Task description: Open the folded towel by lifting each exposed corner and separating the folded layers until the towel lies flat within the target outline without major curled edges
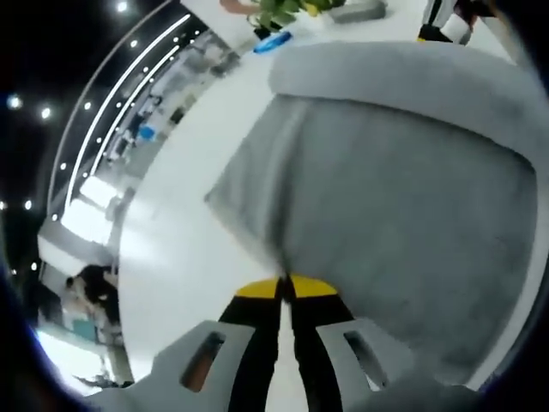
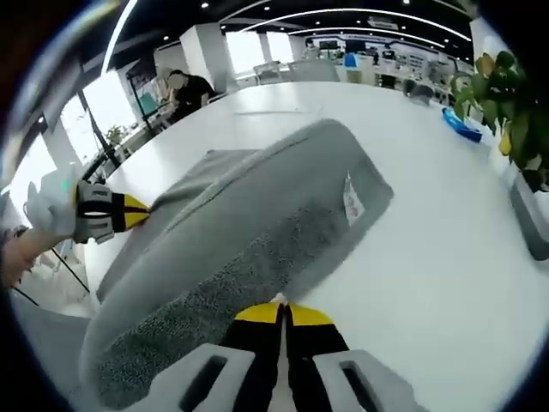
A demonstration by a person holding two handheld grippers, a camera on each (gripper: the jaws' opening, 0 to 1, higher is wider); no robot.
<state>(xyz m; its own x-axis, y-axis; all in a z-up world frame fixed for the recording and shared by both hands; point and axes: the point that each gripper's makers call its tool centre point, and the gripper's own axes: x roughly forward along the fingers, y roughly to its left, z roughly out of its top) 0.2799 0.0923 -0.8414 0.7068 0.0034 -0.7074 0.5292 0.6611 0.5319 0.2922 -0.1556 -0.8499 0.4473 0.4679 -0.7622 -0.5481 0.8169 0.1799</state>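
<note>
I have both grippers, left gripper (image 1: 286,281) and right gripper (image 2: 281,302), clamped on the grey towel's (image 2: 257,232) edges above the white table (image 2: 429,257).

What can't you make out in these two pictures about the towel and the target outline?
- Target outline: no marking is visible on the white table in either view; the grey towel may cover it.
- Towel's near edge: in the right gripper view it runs under the right gripper.
- Towel's far corner: cut off by the left gripper view's right edge.
- Number of layers pinched by the left gripper: blurred.
- Towel label: too small to read.
</note>
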